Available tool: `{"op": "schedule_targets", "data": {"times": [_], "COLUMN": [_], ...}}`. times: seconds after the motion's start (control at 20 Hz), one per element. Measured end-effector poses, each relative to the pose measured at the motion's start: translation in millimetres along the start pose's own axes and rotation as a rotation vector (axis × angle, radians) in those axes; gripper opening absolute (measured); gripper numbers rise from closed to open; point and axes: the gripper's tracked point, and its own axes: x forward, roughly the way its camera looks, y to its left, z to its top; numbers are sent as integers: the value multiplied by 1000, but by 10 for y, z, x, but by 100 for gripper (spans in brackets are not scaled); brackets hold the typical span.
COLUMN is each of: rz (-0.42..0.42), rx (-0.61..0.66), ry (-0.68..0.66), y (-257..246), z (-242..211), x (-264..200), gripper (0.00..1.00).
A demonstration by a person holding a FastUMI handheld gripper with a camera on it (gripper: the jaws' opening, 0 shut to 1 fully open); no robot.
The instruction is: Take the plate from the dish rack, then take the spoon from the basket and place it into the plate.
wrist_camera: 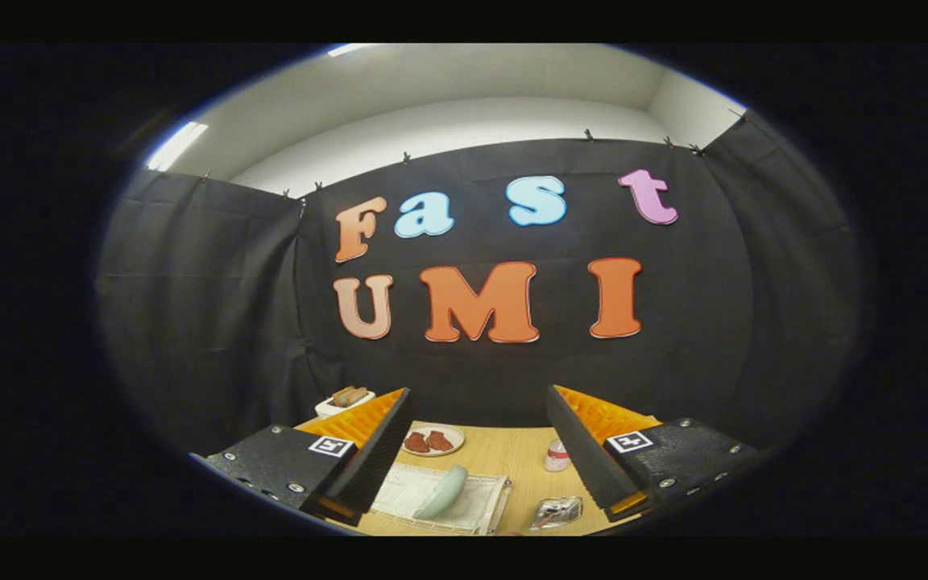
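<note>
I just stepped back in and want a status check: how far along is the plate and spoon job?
Nothing looks done yet. The pale green plate stands on edge in the white wire dish rack on the wooden table, ahead of the fingers. In hand: nothing; the gripper is open, hovering above the table. Left: lift the plate out, then fetch the spoon; I cannot make out a spoon or basket here.

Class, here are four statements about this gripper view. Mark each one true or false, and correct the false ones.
1. The gripper is open with nothing between its fingers. True.
2. The pale green plate lies flat on the table. False: it stands on edge in the white dish rack.
3. A small plate beyond the fingers holds two brown pieces. True.
4. The toaster is empty. False: slices stick out of it.
</note>
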Motion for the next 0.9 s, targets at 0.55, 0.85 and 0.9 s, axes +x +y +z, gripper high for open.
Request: {"op": "schedule_targets", "data": {"times": [0.55,0.85,0.9], "rz": [56,73,65], "rx": [51,91,86], "ry": [447,674,711], "y": [229,348,333], "z": [-1121,-1694,-1801], "x": [337,482,502], "gripper": [97,96,96]}}
